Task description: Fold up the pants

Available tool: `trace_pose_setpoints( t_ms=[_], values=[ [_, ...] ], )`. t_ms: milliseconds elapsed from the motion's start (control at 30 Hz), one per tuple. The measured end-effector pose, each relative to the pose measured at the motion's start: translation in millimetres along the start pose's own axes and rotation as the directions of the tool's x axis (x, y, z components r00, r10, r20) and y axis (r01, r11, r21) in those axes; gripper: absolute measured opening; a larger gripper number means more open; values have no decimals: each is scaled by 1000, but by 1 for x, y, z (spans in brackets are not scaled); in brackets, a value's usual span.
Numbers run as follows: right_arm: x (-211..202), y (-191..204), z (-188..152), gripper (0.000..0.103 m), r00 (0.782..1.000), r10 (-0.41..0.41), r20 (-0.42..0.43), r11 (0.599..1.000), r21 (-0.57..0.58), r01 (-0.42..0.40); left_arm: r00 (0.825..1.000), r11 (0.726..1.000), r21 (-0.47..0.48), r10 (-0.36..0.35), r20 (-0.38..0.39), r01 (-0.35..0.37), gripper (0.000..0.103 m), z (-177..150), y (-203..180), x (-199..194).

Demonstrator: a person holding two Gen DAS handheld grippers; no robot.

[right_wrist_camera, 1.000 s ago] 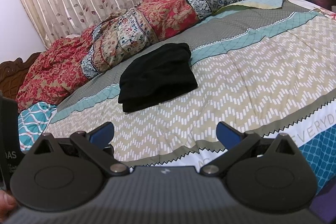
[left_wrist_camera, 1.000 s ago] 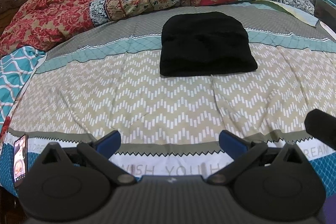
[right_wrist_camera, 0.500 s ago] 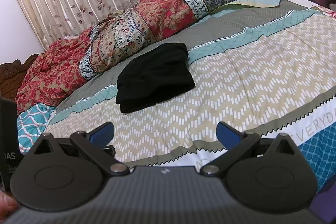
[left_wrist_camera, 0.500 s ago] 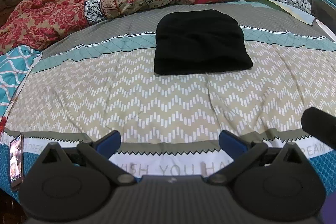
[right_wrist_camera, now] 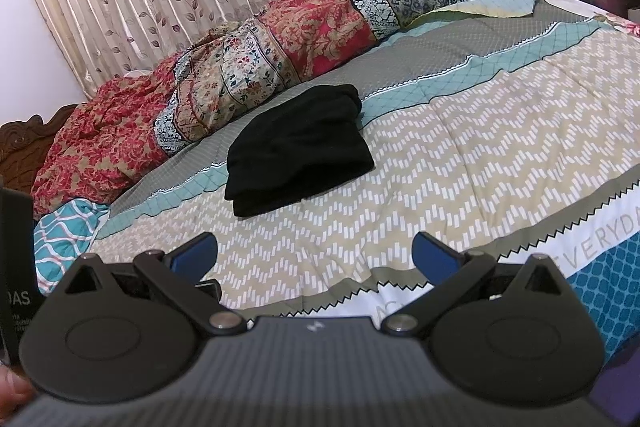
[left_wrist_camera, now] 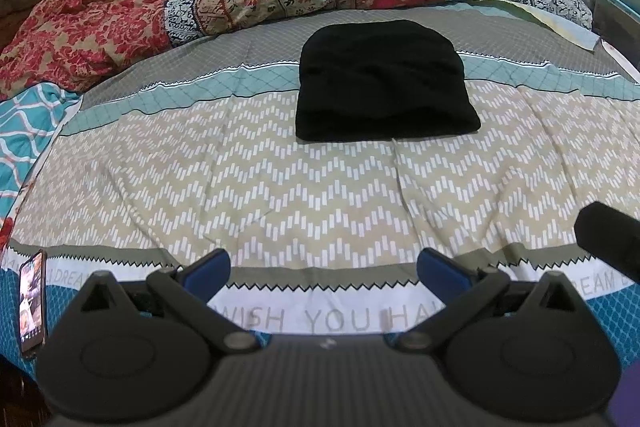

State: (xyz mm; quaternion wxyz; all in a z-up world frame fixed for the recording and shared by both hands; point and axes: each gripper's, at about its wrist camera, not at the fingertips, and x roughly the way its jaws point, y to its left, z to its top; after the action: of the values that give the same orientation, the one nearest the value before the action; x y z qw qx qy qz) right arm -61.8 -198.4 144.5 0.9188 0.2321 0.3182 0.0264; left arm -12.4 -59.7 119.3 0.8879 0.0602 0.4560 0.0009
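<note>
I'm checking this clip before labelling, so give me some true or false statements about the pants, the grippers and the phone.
1. The pants lie folded on the bed. True.
2. The left gripper is shut on the pants. False: it is open, apart from them.
3. The right gripper is open. True.
4. A phone lies on top of the pants. False: it lies at the bed's near left edge.

Both wrist views look low across the bed point(left_wrist_camera: 320, 195), sharing the black pants point(left_wrist_camera: 384, 83).
</note>
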Motion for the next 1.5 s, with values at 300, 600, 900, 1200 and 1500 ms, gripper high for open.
trace_pose_setpoints(
  t_ms=[300,600,900,1200,1500],
  values=[
    [-4,2,0,103,1000,4,5,1000,-1,-4,1000,1000,-9,-13,-11,13,103,-1,1,-4],
    [-6,2,-1,103,1000,5,9,1000,1,-5,1000,1000,-16,-9,-14,9,103,0,0,-5],
    [-6,2,-1,103,1000,5,9,1000,1,-5,1000,1000,-16,-11,-23,10,103,-1,0,-5],
    [-7,2,-1,103,1000,4,8,1000,4,-4,999,1000,-18,-12,-33,11,103,-2,-1,-2],
    [-7,1,-2,103,1000,4,3,1000,7,-4,999,1000,-15,-13,-44,13,103,-3,-1,0]
  ],
)
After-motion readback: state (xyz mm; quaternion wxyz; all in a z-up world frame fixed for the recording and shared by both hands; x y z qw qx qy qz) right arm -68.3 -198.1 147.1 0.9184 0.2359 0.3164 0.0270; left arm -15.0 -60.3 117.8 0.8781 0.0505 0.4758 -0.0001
